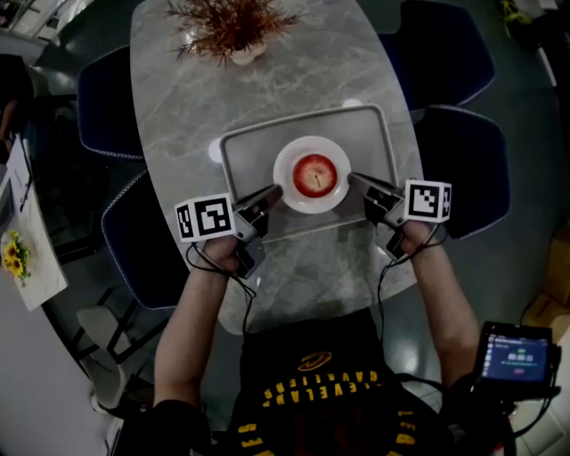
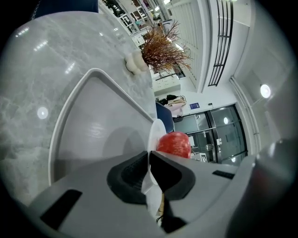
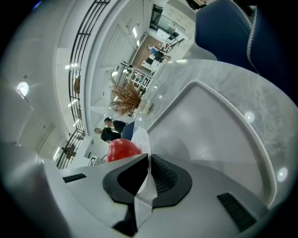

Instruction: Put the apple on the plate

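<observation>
My left tongs [image 1: 275, 191] are clamped on the plate [image 1: 289, 158] rim at its 9 o'clock and my right tongs [image 1: 354, 179] at its 3 o'clock. The apple [image 1: 314, 175] sits mid-plate, over the tray [image 1: 374, 134] on the desk [image 1: 178, 107]. If one side dips, I reckon the apple rolls off.

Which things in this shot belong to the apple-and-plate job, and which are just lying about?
Job in hand:
- apple, already on the plate
- plate
- left gripper, shut on the plate's rim
- right gripper, shut on the opposite rim

Lying about:
- tray below the plate
- dried plant at the table's far end
- table
- blue chair
</observation>
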A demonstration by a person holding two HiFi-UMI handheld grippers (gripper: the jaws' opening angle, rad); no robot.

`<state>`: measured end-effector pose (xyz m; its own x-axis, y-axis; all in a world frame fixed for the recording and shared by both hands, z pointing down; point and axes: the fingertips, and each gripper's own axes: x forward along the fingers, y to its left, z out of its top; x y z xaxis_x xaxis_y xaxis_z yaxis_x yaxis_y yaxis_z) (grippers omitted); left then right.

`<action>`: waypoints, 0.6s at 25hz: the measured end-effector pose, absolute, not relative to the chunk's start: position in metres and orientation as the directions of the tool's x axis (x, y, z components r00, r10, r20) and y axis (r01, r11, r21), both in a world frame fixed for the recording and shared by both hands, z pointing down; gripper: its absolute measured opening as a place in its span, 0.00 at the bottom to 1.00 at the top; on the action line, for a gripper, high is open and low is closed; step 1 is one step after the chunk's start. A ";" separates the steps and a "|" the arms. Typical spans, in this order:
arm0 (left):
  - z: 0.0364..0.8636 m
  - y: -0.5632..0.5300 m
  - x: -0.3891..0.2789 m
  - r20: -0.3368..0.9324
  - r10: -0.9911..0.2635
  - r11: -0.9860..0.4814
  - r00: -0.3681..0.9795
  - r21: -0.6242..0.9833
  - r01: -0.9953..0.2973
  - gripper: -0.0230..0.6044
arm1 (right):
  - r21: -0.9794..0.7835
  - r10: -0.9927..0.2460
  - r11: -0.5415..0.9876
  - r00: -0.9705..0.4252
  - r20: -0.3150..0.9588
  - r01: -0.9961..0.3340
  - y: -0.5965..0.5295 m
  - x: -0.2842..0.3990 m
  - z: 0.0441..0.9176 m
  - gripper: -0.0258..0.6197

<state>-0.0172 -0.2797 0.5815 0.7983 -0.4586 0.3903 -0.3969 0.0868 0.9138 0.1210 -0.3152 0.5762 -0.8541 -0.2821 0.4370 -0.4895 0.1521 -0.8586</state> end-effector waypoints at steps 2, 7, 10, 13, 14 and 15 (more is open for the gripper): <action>0.585 -0.279 -0.017 0.393 -0.452 0.089 0.801 0.913 -0.398 0.07 | -0.860 -0.279 0.157 -0.857 0.434 -0.486 -0.315 0.120 0.577 0.09; 0.589 -0.276 -0.016 0.398 -0.439 0.097 0.805 0.912 -0.398 0.07 | -0.858 -0.272 0.143 -0.854 0.444 -0.492 -0.311 0.121 0.580 0.09; 0.590 -0.275 -0.016 0.397 -0.433 0.098 0.809 0.913 -0.395 0.07 | -0.855 -0.268 0.135 -0.849 0.455 -0.501 -0.310 0.121 0.582 0.09; 0.594 -0.275 -0.016 0.404 -0.425 0.098 0.810 0.910 -0.402 0.07 | -0.855 -0.265 0.119 -0.846 0.463 -0.505 -0.308 0.121 0.585 0.09; 0.595 -0.275 -0.015 0.409 -0.422 0.097 0.809 0.908 -0.408 0.07 | -0.853 -0.262 0.122 -0.845 0.466 -0.508 -0.308 0.121 0.586 0.09; 0.597 -0.275 -0.015 0.414 -0.418 0.097 0.808 0.905 -0.414 0.07 | -0.850 -0.258 0.130 -0.845 0.468 -0.510 -0.309 0.121 0.586 0.09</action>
